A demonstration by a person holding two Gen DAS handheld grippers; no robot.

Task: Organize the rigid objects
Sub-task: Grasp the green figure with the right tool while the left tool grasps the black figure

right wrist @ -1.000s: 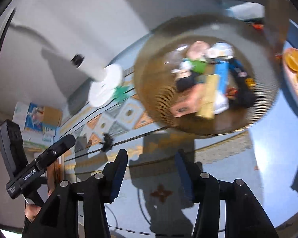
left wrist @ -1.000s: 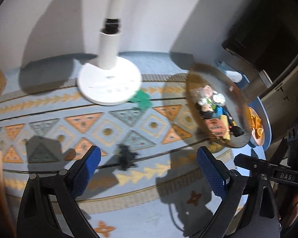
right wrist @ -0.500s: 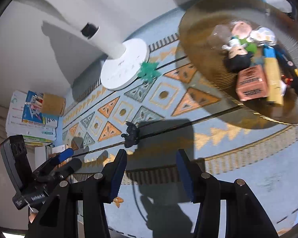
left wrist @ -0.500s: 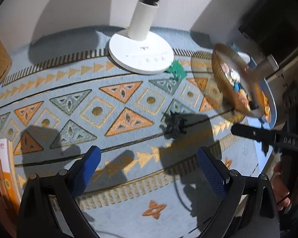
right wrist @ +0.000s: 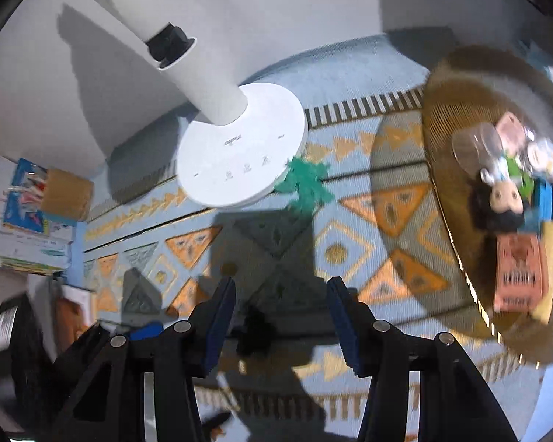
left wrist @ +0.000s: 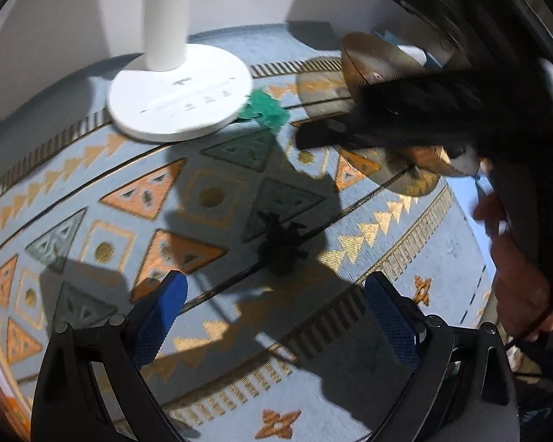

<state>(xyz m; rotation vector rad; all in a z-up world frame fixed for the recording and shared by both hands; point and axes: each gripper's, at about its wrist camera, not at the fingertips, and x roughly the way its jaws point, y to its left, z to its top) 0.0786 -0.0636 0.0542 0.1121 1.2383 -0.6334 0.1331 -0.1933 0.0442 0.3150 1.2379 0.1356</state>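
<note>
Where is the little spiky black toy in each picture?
Left wrist view: the spiky black toy lies on the patterned cloth, centre, above the gap between the left claw's blue pads.
Right wrist view: low centre, blurred, between the right claw's open fingers.
Shared landmark: the white lamp base, with the green toy beside it.

Only thing I can actually read is the brand on the white lamp base (right wrist: 239, 151), looks like "OPPLE" next to a row of little touch icons. The pink box (right wrist: 518, 276) in the woven basket (right wrist: 446, 140) has print too, but it's too blurred to make out.
</note>
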